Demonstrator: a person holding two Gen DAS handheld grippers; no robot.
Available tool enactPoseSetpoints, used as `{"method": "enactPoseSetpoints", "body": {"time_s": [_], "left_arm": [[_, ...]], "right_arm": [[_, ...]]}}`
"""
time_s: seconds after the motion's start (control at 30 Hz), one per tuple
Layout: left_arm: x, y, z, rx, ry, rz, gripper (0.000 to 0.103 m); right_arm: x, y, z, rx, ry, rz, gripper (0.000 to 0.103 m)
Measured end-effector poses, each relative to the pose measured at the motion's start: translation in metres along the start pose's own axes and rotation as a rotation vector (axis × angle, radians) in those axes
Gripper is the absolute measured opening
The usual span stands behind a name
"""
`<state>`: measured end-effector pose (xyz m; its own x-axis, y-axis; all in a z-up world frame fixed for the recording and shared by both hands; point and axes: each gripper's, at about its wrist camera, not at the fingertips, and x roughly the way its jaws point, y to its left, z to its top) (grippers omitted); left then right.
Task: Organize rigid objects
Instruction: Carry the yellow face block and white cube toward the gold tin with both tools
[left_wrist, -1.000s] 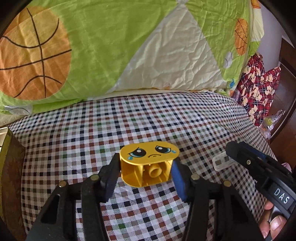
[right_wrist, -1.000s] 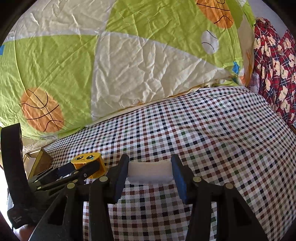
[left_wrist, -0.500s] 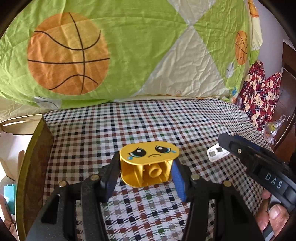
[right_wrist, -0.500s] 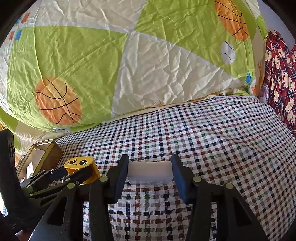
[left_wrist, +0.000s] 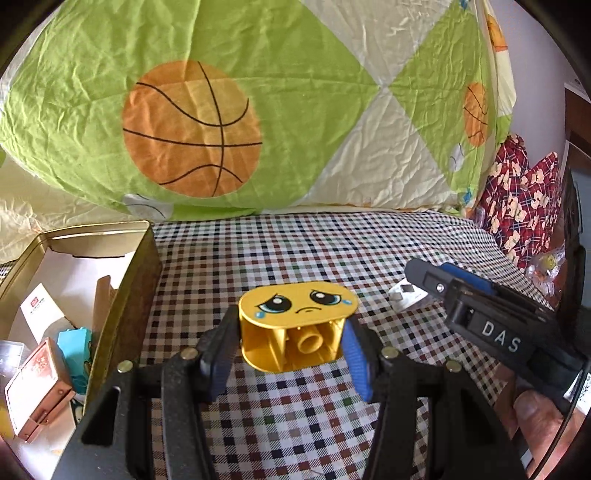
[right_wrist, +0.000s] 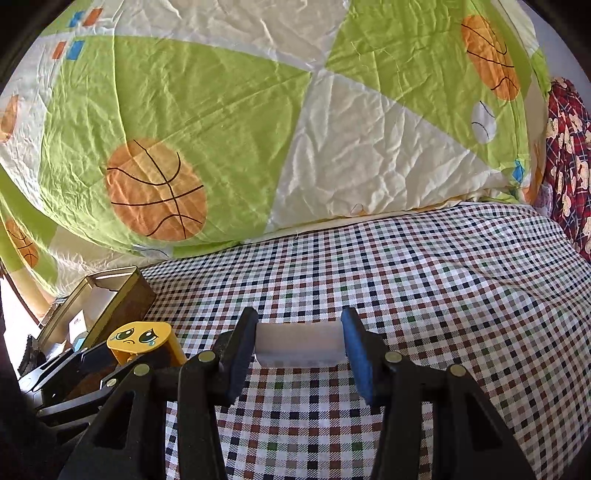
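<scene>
My left gripper (left_wrist: 291, 343) is shut on a yellow toy block (left_wrist: 295, 328) with a sad crying face, held above the checkered bedsheet. In the right wrist view the same yellow block (right_wrist: 142, 341) shows at lower left. My right gripper (right_wrist: 299, 347) is shut on a white rectangular block (right_wrist: 299, 343); the left wrist view shows that gripper (left_wrist: 421, 284) at right with the white block (left_wrist: 406, 297) in it. A gold metal tin (left_wrist: 125, 280) lies open at the left, holding a teal block (left_wrist: 75, 343), a copper-coloured box (left_wrist: 35, 384) and white cards. The tin (right_wrist: 122, 299) also appears at left in the right wrist view.
A green and cream quilt (left_wrist: 258, 110) with basketball prints is piled along the far side of the bed. A red patterned cloth (left_wrist: 521, 206) lies at the right edge, near dark wooden furniture (left_wrist: 576, 147). A person's fingers (left_wrist: 535, 417) hold the right gripper's handle.
Both grippers have swung left with their blocks still held. The open tin has come into view at the left, and the quilt's basketball print has shifted right in the left wrist view.
</scene>
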<state>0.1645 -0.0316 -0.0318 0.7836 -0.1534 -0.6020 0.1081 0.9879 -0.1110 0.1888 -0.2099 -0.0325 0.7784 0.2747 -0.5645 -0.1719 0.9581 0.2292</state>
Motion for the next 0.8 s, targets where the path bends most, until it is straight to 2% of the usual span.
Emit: {"method": "enactPoseSetpoints", "body": {"time_s": [0.47, 0.8], "left_arm": [[-0.037, 0.008, -0.013, 0.014, -0.099, 0.04, 0.052], [-0.056, 0.02, -0.022, -0.014, -0.134, 0.059, 0.052]], "right_arm": [[-0.033, 0.026, -0.015, -0.099, -0.073, -0.007, 0.049], [-0.052, 0.036, -0.024, -0.13, -0.115, -0.006, 0.05]]}}
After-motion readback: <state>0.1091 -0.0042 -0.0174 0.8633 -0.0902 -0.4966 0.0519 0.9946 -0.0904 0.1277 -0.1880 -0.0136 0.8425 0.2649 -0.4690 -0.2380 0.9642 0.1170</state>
